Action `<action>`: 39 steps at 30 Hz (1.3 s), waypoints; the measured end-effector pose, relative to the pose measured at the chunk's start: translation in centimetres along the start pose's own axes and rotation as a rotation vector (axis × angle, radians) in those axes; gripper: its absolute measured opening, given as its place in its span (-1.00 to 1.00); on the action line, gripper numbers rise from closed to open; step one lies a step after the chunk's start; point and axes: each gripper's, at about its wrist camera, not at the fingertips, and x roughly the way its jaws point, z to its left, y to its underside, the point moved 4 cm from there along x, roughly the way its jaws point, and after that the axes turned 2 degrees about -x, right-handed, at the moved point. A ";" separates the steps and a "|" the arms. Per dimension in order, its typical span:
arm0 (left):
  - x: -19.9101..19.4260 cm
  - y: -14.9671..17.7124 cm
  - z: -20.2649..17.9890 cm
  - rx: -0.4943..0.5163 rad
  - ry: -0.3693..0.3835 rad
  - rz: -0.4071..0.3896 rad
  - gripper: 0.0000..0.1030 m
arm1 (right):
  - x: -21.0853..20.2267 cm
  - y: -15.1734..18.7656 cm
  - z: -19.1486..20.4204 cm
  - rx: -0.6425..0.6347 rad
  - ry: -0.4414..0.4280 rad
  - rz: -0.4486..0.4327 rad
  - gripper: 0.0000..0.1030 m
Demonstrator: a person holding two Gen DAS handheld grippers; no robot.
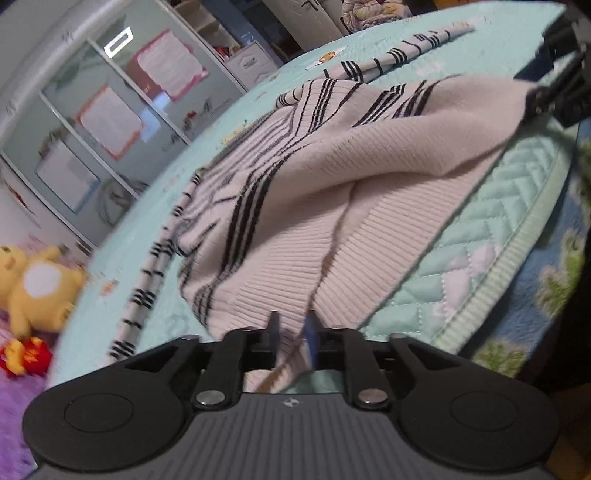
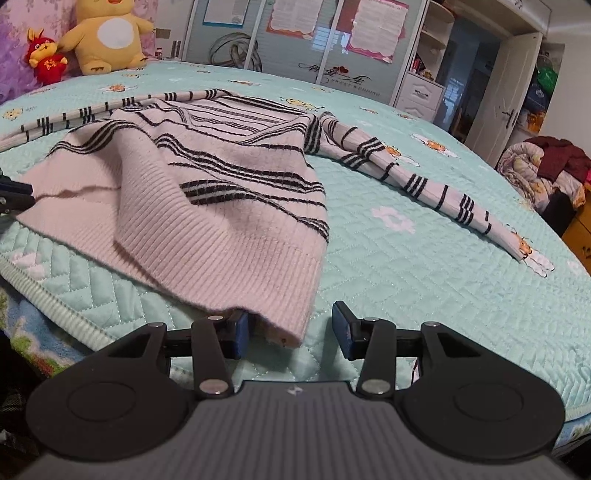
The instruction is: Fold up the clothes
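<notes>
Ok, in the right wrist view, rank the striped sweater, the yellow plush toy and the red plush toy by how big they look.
1. striped sweater, by far the largest and nearest.
2. yellow plush toy, farther back.
3. red plush toy, beside it and clearly smaller.

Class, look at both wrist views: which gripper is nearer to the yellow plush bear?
Left. The left gripper holds the sweater hem on the yellow plush bear's side; the right gripper is at the hem's far corner.

Left matte-black two-finger gripper (image 1: 293,332): grey ribbed housing w/ small white logo, two round black side discs, linkage arms w/ silver pivot screws, blue pads. Right matte-black two-finger gripper (image 2: 291,330): same build, same blue pads.
</notes>
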 end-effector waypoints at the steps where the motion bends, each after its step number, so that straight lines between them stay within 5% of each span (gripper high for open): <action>1: 0.0 0.1 0.0 0.011 -0.006 -0.002 -0.33 | 0.0 0.0 0.0 0.003 -0.001 0.000 -0.09; 15: 0.6 0.6 -0.1 0.152 -0.109 0.028 -0.31 | 0.1 0.1 -0.2 0.029 -0.010 -0.002 -0.08; 19: 0.7 0.9 0.3 0.150 -0.118 0.029 -0.52 | 0.1 0.1 -0.2 0.031 -0.011 -0.002 -0.08; 21: 0.7 1.2 1.0 0.120 -0.125 0.039 -0.80 | 0.2 0.1 -0.2 0.031 -0.011 -0.002 -0.08; 24: 0.4 1.8 3.1 0.028 -0.164 0.064 -0.83 | 0.1 0.1 -0.3 0.033 -0.013 0.001 -0.08; 31: 1.0 4.4 4.8 -0.061 -0.159 0.182 -0.83 | 0.1 0.1 -0.2 0.030 -0.011 0.002 -0.08; 34: 0.9 4.1 4.4 -0.063 -0.170 0.172 -0.82 | 0.0 0.1 -0.2 0.028 -0.011 0.004 -0.08; 39: -0.3 4.3 5.6 -0.192 -0.083 0.139 -0.68 | -0.4 0.1 -0.3 0.009 -0.023 0.010 -0.06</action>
